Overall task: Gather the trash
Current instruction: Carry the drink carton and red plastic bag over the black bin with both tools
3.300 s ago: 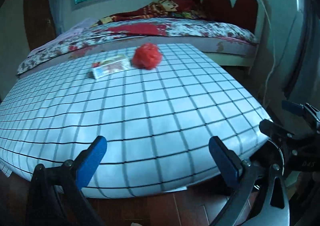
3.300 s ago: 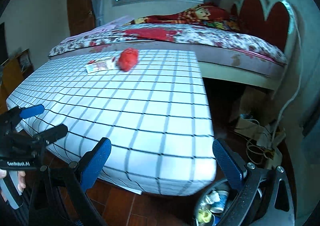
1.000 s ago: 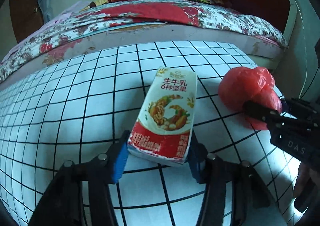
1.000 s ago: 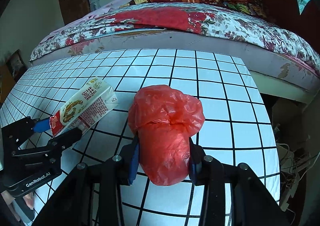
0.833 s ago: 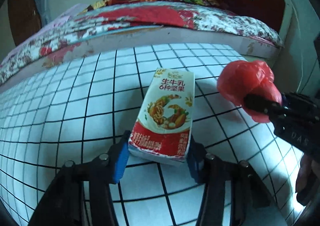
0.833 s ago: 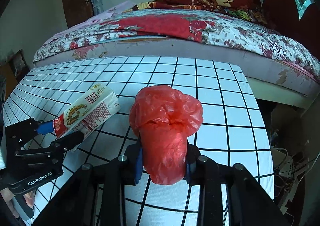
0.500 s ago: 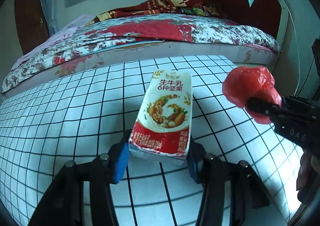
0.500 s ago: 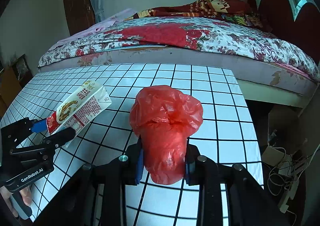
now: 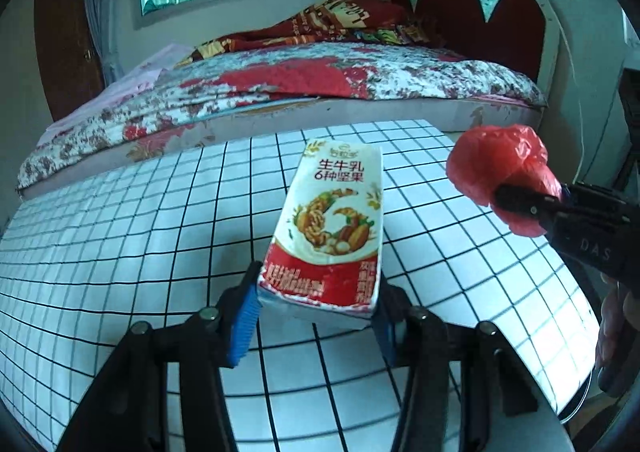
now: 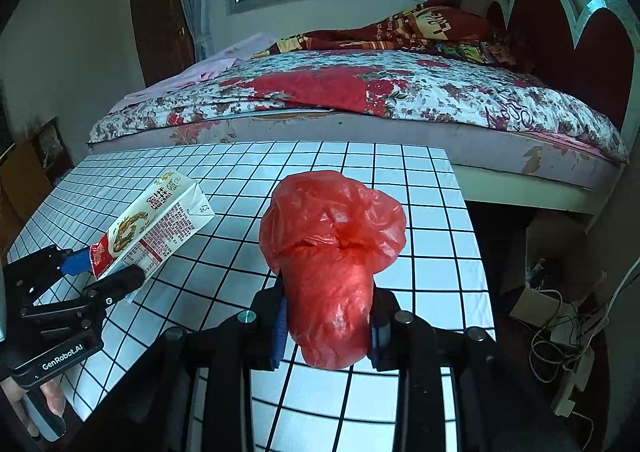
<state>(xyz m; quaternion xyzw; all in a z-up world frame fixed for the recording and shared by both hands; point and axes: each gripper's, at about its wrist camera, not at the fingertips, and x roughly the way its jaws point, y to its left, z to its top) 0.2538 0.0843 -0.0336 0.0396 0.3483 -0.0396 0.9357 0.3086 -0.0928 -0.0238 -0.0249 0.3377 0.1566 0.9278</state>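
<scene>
A white and red milk carton [image 9: 332, 228] hangs above the checked table [image 9: 120, 236], its lower end clamped between the blue pads of my left gripper [image 9: 316, 312]. The same carton [image 10: 156, 228] shows at the left of the right wrist view, in the left gripper [image 10: 102, 272]. My right gripper [image 10: 326, 316] is shut on a crumpled red plastic bag [image 10: 332, 252], also lifted off the table. In the left wrist view the red bag [image 9: 500, 175] sits to the right of the carton, pinched by the right gripper [image 9: 524, 203].
A bed [image 10: 360, 99] with a flowered cover and a red headboard [image 10: 576, 39] lies just behind the table. Cables and boxes [image 10: 560, 320] litter the floor to the right of the table. A person's hand [image 9: 616, 332] holds the right gripper.
Both grippers have lifted their loads off the table and drawn back from it; the carton and the red bag now hang above the checked cloth. More of the bed and window shows.
</scene>
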